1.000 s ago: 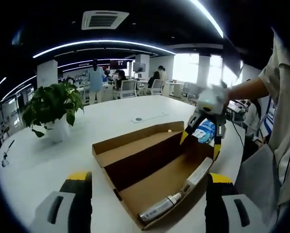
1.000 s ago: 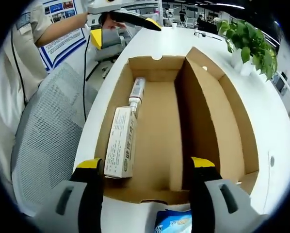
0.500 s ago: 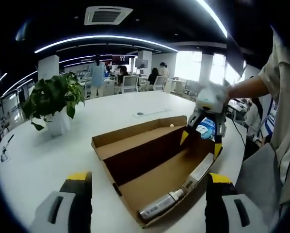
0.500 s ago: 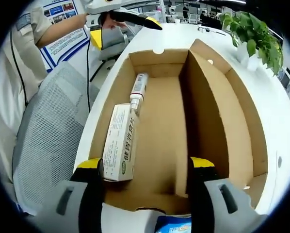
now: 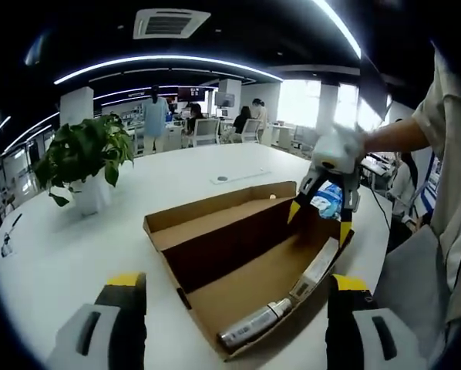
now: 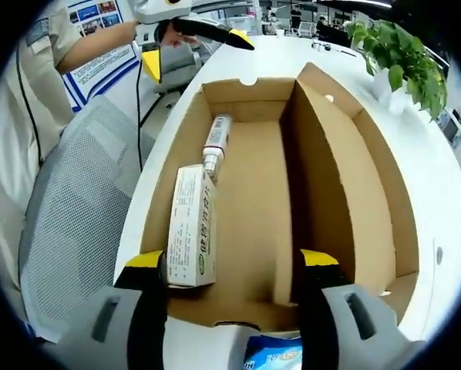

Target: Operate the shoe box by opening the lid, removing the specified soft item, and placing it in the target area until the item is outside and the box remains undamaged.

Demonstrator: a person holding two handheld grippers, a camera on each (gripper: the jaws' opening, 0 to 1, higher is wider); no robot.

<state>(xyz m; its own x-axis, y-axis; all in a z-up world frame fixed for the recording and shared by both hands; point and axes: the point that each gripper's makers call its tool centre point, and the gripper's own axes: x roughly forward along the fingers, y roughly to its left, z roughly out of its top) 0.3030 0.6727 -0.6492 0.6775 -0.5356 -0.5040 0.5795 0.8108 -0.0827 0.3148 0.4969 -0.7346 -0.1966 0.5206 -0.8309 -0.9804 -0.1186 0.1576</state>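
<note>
So the open brown cardboard shoe box [image 6: 292,177] sits on the white round table [image 5: 76,239] with its lid folded flat beside the tray, and the soft blue-and-white plastic pouch [image 5: 328,203] is already out of it, pinched in the right gripper [image 5: 321,213], whose yellow-tipped jaws are closed onto it just above the box's far corner. In the right gripper view the pouch [image 6: 273,353] peeks up right at the bottom between the jaws. The left gripper [image 5: 234,289] hangs back at the near end of the box, jaws spread wide and holding nothing. A white carton [image 6: 191,228] and a slim tube [image 6: 214,139] are lying lengthwise in the tray. My guess is the next move is the right hand's, carrying the pouch sideways off the box onto bare table.
</note>
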